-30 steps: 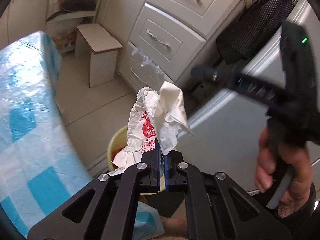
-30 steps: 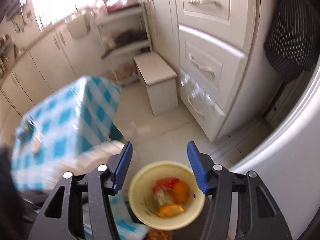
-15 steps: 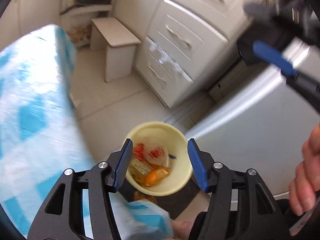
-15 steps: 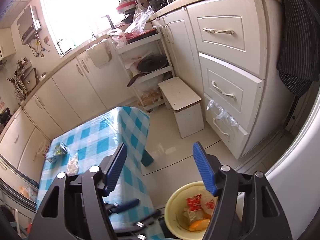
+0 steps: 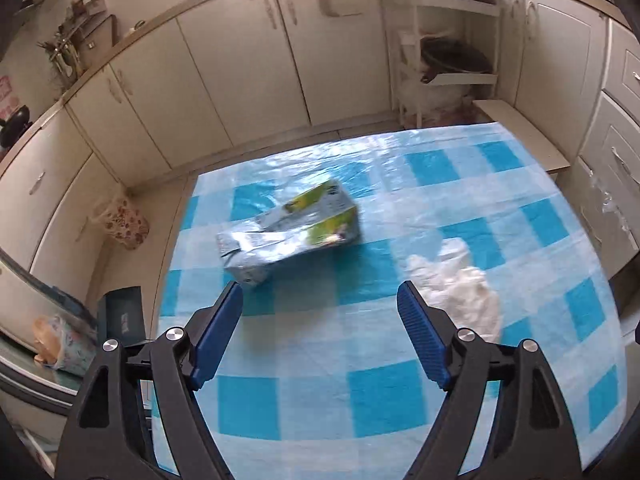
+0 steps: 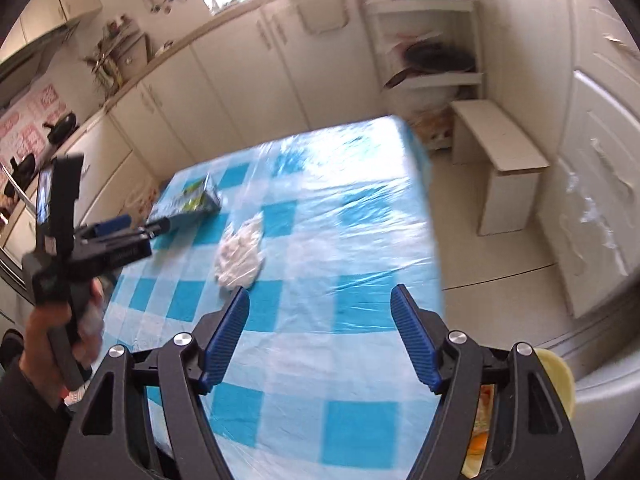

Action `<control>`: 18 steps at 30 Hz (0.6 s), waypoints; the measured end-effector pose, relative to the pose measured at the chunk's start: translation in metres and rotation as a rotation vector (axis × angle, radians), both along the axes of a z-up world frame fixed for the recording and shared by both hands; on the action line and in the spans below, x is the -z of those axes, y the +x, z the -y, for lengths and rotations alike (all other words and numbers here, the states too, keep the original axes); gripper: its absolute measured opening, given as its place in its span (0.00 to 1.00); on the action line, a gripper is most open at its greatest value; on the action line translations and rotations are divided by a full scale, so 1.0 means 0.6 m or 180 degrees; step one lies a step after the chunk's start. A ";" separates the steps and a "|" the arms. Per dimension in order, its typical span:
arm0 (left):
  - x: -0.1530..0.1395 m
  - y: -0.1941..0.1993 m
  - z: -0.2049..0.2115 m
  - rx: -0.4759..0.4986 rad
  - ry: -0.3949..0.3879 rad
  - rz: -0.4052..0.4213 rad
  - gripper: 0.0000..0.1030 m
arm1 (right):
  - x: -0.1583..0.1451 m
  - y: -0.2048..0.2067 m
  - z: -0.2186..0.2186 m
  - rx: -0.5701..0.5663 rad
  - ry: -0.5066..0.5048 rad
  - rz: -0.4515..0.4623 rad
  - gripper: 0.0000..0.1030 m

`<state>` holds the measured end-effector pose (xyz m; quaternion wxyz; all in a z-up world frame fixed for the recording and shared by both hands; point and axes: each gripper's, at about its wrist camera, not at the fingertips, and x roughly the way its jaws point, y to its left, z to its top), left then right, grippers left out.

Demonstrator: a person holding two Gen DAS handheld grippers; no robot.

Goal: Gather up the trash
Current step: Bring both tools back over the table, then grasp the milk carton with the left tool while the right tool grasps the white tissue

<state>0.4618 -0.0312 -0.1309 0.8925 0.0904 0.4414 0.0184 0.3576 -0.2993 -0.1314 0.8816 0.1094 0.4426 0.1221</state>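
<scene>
The carton (image 5: 290,230) lies flattened at mid-frame on the checked surface (image 5: 400,400), long axis running lower left to upper right, just above the left tool (image 5: 320,332), whose empty jaws are opening wide, while the wad (image 5: 456,280) sits nearer the equally empty, opening right tool (image 6: 320,338).

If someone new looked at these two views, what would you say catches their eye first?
Probably the blue-and-white checked tablecloth filling both views. On it lie a crushed silver-and-green carton near the far left corner and a crumpled white tissue to its right. Both the left gripper and right gripper hover above with opening jaws, nothing between them.
</scene>
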 end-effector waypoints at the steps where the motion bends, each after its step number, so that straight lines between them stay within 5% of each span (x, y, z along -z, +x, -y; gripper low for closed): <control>1: 0.007 0.011 -0.022 0.0020 0.0023 -0.0014 0.73 | 0.007 0.011 -0.015 -0.0037 0.0047 -0.0059 0.68; 11: 0.061 0.083 -0.013 0.0776 0.0960 0.0039 0.80 | 0.048 0.087 -0.118 -0.0235 -0.0089 -0.0217 0.69; 18: 0.092 0.136 -0.011 0.0888 0.1043 -0.0063 0.83 | 0.073 0.136 -0.148 -0.0347 -0.0179 -0.0317 0.69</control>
